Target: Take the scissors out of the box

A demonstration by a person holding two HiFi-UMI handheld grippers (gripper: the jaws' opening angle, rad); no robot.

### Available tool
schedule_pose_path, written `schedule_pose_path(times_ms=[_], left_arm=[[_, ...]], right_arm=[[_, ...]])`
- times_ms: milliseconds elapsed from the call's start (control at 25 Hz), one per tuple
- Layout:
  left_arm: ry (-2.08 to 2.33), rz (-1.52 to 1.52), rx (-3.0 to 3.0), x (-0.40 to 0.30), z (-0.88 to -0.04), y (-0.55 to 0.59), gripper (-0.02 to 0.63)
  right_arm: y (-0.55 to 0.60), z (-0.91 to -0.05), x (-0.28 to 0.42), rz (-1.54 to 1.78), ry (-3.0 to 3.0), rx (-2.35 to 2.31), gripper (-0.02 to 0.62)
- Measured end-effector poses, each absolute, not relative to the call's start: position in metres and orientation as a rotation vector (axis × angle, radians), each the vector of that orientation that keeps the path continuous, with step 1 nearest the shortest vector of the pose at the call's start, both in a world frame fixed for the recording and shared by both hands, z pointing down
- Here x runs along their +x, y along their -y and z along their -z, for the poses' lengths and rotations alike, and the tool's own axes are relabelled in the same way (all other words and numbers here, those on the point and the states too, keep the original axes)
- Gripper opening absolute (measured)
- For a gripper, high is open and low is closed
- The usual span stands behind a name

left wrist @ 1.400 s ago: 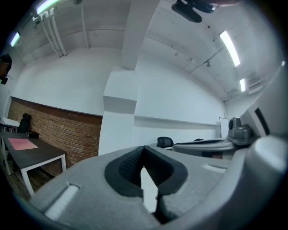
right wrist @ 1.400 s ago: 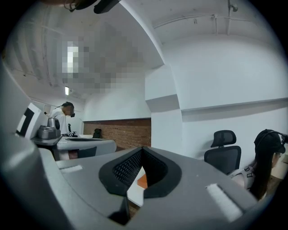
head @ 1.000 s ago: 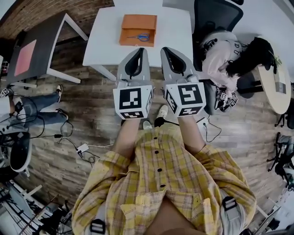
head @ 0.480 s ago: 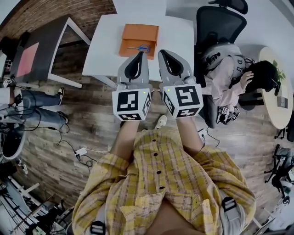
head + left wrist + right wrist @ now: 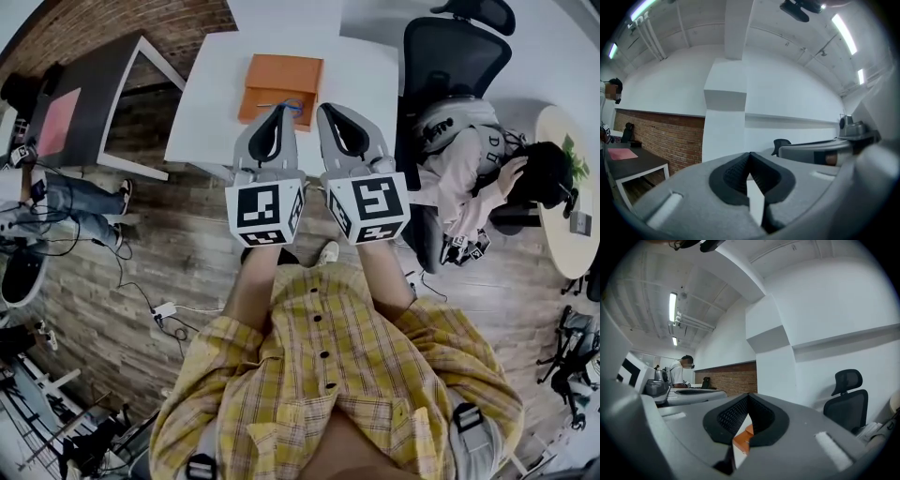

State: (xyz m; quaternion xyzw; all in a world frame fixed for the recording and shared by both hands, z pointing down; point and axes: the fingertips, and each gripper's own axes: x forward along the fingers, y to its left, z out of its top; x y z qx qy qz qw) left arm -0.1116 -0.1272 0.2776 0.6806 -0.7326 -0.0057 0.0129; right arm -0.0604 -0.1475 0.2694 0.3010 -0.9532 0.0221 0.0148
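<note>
Ahead, left claw [image 5: 278, 108], right claw [image 5: 324, 107], level.

A black office chair [image 5: 448, 56] stands beside the white surface [image 5: 211, 103]; a dark table [image 5: 94, 84] carries a pink mat [image 5: 54, 122].

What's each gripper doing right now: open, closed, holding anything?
Left gripper: closed, jaws together, nothing held.
Right gripper: closed, jaws together, nothing held.
</note>
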Motion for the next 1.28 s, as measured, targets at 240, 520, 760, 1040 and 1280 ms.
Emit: schedule_pose_path(times_ms=[240, 520, 760, 1040, 1280], left_arm=[[2.152, 0.068, 2.133, -0.123, -0.299, 0.152, 0.002], [2.112, -0.009, 2.170, -0.145, -0.310, 0.192, 0.003], [2.044, -0.076, 2.217, -0.167, -0.324, 0.223, 0.003], [1.955, -0.208, 2.275, -0.184, -0.345, 0.246, 0.003], [1.878, -0.472, 2.339, -0.195, -0.386, 0.269, 0.003]], right_arm=[[0.169, -0.285, -0.070, -0.106, 2.950, 0.960, 0.005], [0.208, -0.297, -0.091, -0.136, 2.902, 1.028, 0.005], [0.235, -0.312, -0.117, -0.160, 2.857, 1.074, 0.005], [0.253, -0.319, -0.134, -0.187, 2.820, 1.128, 0.005], [0.267, -0.340, -0.139, -0.227, 2.773, 1.169, 0.005]])
